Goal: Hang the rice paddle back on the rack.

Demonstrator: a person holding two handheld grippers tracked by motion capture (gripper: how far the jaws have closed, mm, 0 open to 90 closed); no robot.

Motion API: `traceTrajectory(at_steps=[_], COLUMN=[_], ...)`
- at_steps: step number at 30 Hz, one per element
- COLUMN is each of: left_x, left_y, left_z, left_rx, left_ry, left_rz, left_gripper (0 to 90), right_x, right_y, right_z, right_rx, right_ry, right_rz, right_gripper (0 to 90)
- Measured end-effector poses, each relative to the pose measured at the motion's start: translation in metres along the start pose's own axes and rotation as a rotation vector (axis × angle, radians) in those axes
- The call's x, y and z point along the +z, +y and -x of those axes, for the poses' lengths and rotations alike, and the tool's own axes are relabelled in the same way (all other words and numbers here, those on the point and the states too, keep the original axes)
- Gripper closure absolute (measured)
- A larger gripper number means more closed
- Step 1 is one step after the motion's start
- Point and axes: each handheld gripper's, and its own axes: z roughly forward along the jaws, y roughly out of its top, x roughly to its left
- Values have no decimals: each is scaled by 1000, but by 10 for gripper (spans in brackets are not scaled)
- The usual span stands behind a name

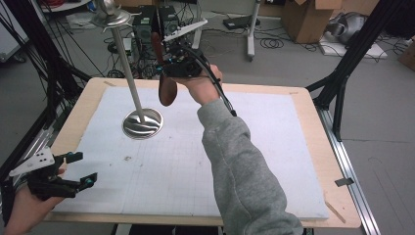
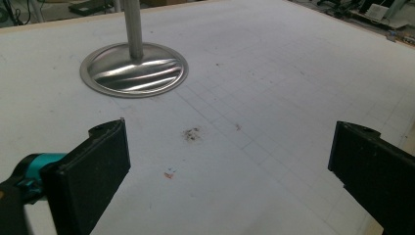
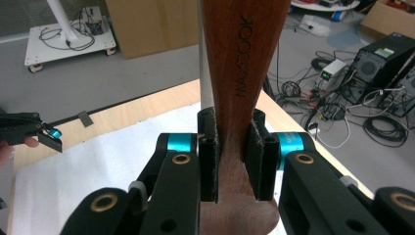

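Note:
My right gripper point(image 1: 165, 62) is raised above the far middle of the table and is shut on a brown wooden utensil point(image 1: 167, 91). In the right gripper view the pads point(image 3: 209, 156) clamp the narrow neck of this wooden utensil point(image 3: 241, 58), which bears dark lettering. Just behind it runs the pole point(image 3: 204, 73) of a metal stand. The stand's round shiny base point(image 1: 142, 123) rests on the mat left of centre, and its pole point(image 1: 128, 68) rises to a small top piece point(image 1: 111, 17). At the near left corner my left gripper point(image 1: 82, 169) stays open and holds nothing, its jaws wide apart point(image 2: 230, 136) facing the base point(image 2: 133, 69).
A white gridded mat point(image 1: 274, 161) covers the wooden table point(image 1: 320, 142). Black frame posts point(image 1: 342, 73) stand at both sides. Beyond the far edge are computer towers point(image 1: 147, 22), cables and a cardboard box point(image 1: 306, 17) on the floor. A few small specks point(image 2: 192, 134) lie on the mat.

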Motion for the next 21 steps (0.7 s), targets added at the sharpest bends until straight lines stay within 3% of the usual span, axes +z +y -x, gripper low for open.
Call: traceTrajectory(at_steps=[21], left_x=[-4], left_y=[-4], left_z=[-8], left_rx=[-21], left_ry=[10], left_rz=[-2], left_gripper=[24], right_x=[14], right_y=[33], right_z=[-10], right_rx=[-12], right_ry=[10], right_rz=[-9], right_gripper=[778])
